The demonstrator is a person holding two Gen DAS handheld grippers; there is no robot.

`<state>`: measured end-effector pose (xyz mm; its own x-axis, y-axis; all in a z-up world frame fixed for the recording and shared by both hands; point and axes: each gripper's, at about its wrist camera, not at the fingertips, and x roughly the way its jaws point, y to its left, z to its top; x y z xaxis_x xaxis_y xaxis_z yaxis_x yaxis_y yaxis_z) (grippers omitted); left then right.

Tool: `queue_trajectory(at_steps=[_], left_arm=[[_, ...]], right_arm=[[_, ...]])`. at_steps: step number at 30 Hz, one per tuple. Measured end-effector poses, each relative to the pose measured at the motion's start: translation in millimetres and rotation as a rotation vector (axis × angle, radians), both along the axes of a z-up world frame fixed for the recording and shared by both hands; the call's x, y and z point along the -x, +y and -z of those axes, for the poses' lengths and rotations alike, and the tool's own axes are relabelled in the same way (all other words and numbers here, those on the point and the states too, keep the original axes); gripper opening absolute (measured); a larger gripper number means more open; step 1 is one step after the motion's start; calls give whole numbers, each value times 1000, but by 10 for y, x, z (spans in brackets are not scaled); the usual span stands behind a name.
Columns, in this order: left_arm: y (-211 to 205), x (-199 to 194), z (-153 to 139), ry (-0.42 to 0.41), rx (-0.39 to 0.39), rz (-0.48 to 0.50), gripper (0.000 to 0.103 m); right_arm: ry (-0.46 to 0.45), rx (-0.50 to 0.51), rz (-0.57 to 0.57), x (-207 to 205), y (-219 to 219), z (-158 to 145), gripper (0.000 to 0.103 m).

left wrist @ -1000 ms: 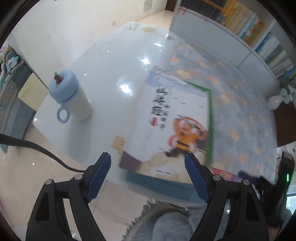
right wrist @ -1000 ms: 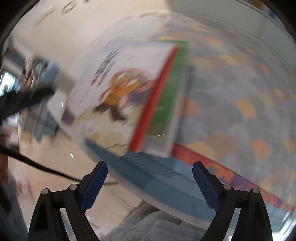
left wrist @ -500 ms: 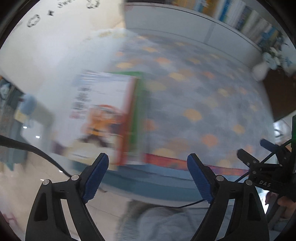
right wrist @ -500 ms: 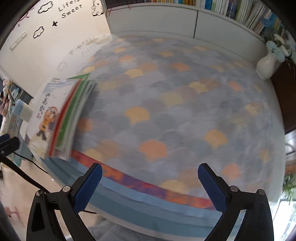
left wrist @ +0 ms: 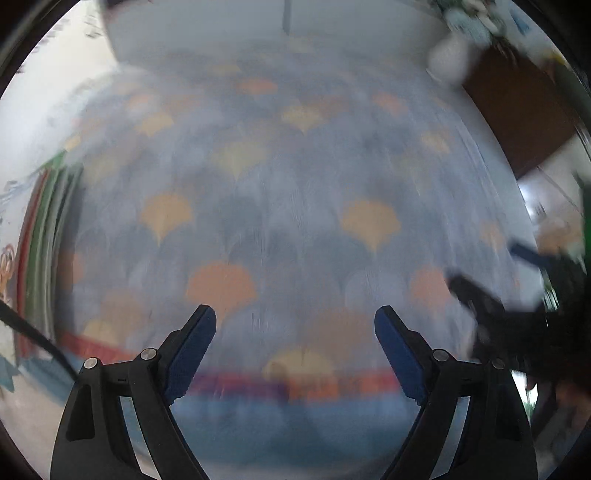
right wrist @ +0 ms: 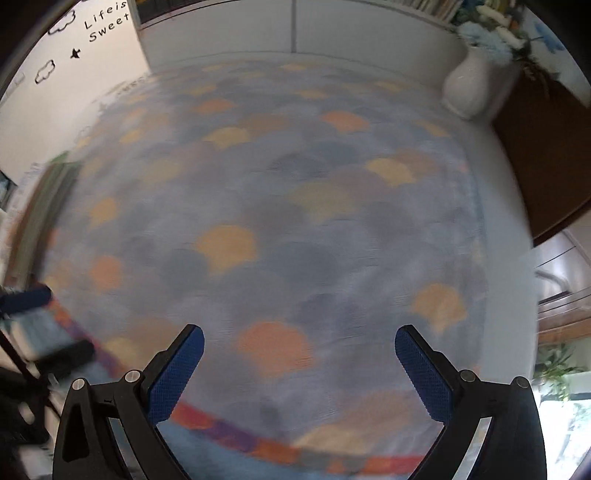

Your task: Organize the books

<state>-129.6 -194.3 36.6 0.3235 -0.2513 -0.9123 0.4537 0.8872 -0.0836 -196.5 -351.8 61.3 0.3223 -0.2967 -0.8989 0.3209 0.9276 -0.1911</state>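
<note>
Hovering over the patterned cloth (right wrist: 295, 221), both grippers stand with jaws released, nothing between them. Stacked books (left wrist: 40, 251) lie at the worktop's left edge.

Motion blur smears the left wrist view: the patterned cloth (left wrist: 295, 206) on the table shows only soft shapes, and the stack of books (left wrist: 40, 236) is cut by the left edge, its covers unreadable. The right claw (left wrist: 517, 295) there is a dark smudge, its jaws impossible to read. In the right wrist view the books (right wrist: 37, 206) are a streak at the left edge, and the vase's flowers (right wrist: 491, 33) run past the top.
</note>
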Motion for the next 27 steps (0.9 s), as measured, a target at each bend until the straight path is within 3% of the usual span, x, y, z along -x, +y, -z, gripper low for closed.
queue_trajectory(at_steps=[3,5,8,10,12,14,15,17,23,25,27], left_arm=[[-13,-53,200,-118,24,-129,87],[-22,-10,328,-159,38,-151,87],[-106,112,514,-197,-76,-147,87],[8,223,484,-240,-82,-242,89],[214,317,462,-274,-95,-406,89],[430,349,503,-279,-112,-541,90],[566,341,546,-281,-122,-615,100],[779,329,597,-302,-97,-734,103],[1007,118,576,-291,-107,-822,103],[1172,46,635,-265,-22,-816,103],[1277,28,640,-262,14,-830,103]], right_arm=[[-55,29,-19,87,-149,123,103],[-151,33,-102,173,-183,232,103],[-189,93,-229,239,-62,374,103],[-197,28,-294,257,9,451,103],[-193,-71,-349,217,73,512,103],[-226,-56,-470,179,225,500,103],[-223,-60,-509,155,273,517,103],[-220,-46,-601,47,386,569,103],[-149,-45,-872,-405,923,670,103],[-117,-65,-899,-530,1023,711,103],[-101,-90,-878,-701,1055,714,103]])
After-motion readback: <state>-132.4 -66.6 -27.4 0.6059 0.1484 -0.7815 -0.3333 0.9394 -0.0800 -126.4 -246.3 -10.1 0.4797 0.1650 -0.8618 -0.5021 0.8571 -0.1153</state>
